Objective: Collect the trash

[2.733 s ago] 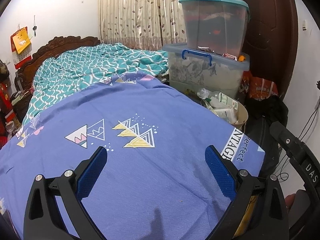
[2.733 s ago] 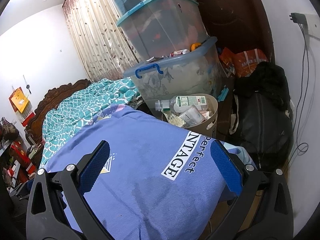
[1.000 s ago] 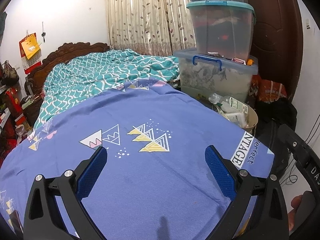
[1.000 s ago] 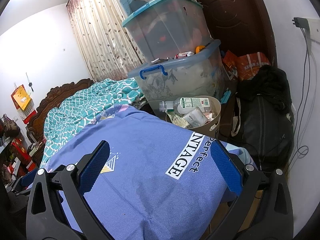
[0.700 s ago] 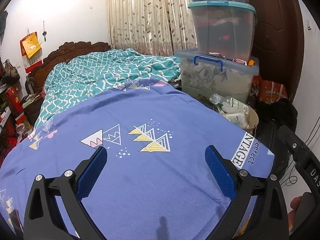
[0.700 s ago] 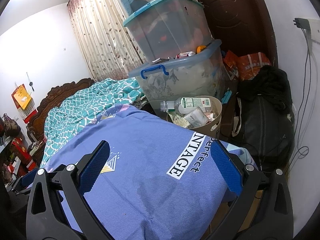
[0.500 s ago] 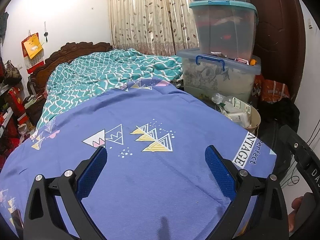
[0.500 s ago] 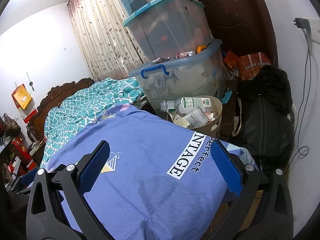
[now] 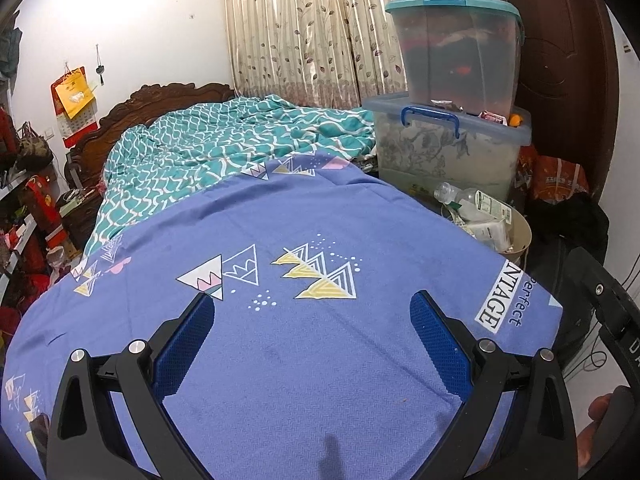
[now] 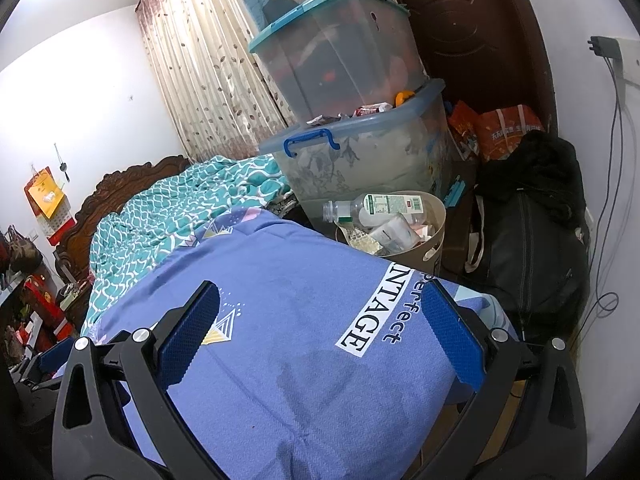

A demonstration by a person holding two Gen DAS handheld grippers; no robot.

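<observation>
Grippers, left (image 9: pixel 312 316) and right (image 10: pixel 320 312), hovering spread and empty over blue bedsheet (image 9: pixel 320 380); wastebasket (image 10: pixel 434 240) holding bottles.

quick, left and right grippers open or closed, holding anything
left gripper: open, holding nothing, above the blue bedsheet.
right gripper: open, holding nothing.

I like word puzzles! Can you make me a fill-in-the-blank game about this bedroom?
1. The clear plastic bottle lies on top of the trash in the beige ____.
2. The handle on the lowest storage box is ____ in colour.
3. The left gripper and the right gripper are both ____, holding nothing.
4. The purple bedsheet is printed with ____ shapes.

Missing words: bin; blue; open; triangle
</observation>
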